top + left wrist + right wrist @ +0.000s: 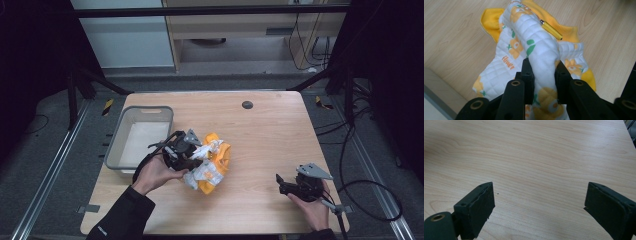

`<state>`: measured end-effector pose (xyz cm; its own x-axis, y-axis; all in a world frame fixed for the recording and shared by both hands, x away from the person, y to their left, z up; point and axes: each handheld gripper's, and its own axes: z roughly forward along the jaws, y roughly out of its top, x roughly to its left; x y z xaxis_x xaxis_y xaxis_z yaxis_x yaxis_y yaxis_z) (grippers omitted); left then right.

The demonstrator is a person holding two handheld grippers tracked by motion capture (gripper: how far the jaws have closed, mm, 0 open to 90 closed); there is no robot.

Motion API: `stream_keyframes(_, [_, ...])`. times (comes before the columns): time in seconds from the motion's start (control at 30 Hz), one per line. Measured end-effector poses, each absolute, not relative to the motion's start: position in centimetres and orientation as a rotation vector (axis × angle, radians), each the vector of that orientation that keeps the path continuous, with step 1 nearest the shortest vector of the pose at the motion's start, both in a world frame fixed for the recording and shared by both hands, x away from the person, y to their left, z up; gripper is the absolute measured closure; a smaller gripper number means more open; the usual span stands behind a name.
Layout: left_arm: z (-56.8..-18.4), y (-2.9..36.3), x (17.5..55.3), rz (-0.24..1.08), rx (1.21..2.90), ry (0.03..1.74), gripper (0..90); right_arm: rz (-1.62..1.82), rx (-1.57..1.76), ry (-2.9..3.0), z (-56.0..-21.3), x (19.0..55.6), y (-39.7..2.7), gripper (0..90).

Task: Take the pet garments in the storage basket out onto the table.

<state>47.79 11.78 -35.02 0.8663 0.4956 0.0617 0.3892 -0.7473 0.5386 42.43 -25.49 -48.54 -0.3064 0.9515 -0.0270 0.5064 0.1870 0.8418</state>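
The left gripper (192, 152) is pinching a thick fold of the small quilted garment (210, 162), white with orange flowers and a yellow lining, which lies bunched near the middle of the table (270, 135), just beside the grey bin (142, 135) that sits at about nine o'clock from it. In the left gripper view the two black jaws press on either side of a padded ridge of the cloth (541, 50), while the rest hangs loose toward twelve o'clock, with a gold zip pull (551, 30) lying on the yellow collar. The right gripper (295, 186) rests well apart at about four o'clock from the garment, its jaws spread wide over bare wood (536, 165) with nothing between them. The work looks to be moving the garment toward the bin, so the grip should stay firm on that doubled fold, since quilted fabric is springy and may slip if the pinch eases. Lifting straight up before travelling toward nine o'clock would likely keep the trailing sleeves from dragging on the table or catching on the bin's near rim. The hanging part should clear the wall fully before lowering, and the zip pull could snag on the rim. If the bundle sags badly, the free right gripper could support the lower end from five o'clock.
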Motion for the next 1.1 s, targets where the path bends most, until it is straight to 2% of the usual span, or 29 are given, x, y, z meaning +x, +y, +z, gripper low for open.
stream_keyframes(1.1, [-38.6, 7.2, 47.1, 0.188, 2.576, 0.516, 74.1, 1.018, 1.363, 1.898, -48.5, 42.4, -25.5, 9.1])
